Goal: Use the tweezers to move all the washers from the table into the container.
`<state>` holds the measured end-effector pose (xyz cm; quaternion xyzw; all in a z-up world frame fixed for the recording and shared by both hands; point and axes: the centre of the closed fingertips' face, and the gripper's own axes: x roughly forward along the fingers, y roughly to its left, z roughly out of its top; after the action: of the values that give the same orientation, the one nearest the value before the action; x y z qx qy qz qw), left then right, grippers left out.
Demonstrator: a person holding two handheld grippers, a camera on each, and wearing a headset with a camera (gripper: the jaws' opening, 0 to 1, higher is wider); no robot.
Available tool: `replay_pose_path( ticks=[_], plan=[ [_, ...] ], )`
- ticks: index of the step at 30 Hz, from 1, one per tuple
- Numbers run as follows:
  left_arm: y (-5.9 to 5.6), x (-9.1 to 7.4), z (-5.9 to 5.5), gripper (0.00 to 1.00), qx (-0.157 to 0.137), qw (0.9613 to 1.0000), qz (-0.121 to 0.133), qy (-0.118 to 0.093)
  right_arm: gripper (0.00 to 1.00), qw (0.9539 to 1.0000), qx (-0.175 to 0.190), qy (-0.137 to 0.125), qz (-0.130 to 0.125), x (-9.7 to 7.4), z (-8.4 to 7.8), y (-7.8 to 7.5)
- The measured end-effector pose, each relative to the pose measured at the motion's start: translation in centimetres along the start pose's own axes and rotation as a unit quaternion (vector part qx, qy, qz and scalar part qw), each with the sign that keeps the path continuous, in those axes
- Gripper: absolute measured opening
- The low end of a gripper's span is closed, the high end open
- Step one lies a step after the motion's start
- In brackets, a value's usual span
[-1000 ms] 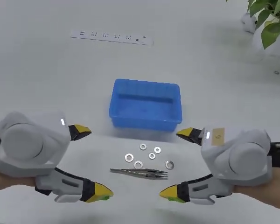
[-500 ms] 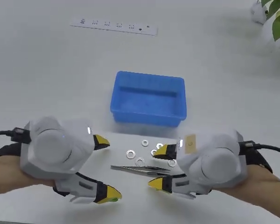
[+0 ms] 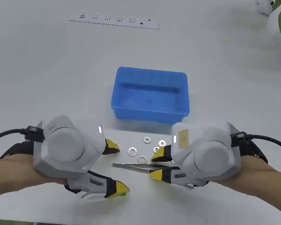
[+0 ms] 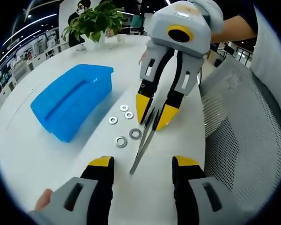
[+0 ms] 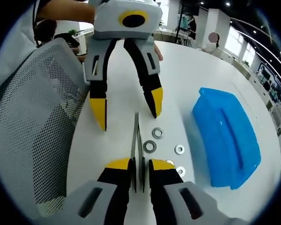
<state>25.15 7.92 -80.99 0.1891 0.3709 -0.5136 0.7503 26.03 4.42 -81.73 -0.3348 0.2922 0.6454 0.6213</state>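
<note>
The tweezers [image 3: 131, 166] lie flat on the white table [image 3: 61, 70], in front of the blue container [image 3: 150, 110] and just on the near side of the scattered washers [image 3: 132, 150]. In the head view their long axis runs left to right, from one gripper to the other. The narrow end, where the two arms meet, points at the left gripper [image 3: 117, 168]. The other end sits between the jaws of the right gripper [image 3: 156, 164].

The left gripper's jaws are spread wide and hold nothing; in its own view the narrow end stops just short of the gap between them.

The right gripper's jaws are drawn in close on either side of the tweezers. In the head view its body covers that end. Its own view shows the two arms slightly parted between the yellow tips, but I cannot tell whether the tips press on them.

The left gripper view shows five washers in a loose cluster between the tweezers and the container, none inside it. The head view takes in a power strip [image 3: 114, 20] beyond the container
</note>
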Motion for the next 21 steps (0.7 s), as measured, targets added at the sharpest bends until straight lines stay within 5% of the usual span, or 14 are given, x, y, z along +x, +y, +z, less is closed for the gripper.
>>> replay_pose_path(
  ticks=[9, 11, 21],
  plan=[
    [0.1, 0.0, -0.3, 0.36, 0.037, 0.9991, 0.004, 0.018, 0.08, 0.9993, -0.038, 0.001, -0.003, 0.0, 0.1, 0.5],
    [0.3, 0.0, -0.3, 0.35, 0.042, 0.9989, 0.004, 0.018, 0.08, 0.9995, -0.016, -0.022, 0.012, 0.1, 0.3, 1.1],
    [0.0, 0.3, -0.2, 0.26, 0.089, 0.9953, 0.001, 0.039, 0.08, 0.9984, 0.003, -0.053, -0.022, -1.1, 1.2, -0.2]
  ],
)
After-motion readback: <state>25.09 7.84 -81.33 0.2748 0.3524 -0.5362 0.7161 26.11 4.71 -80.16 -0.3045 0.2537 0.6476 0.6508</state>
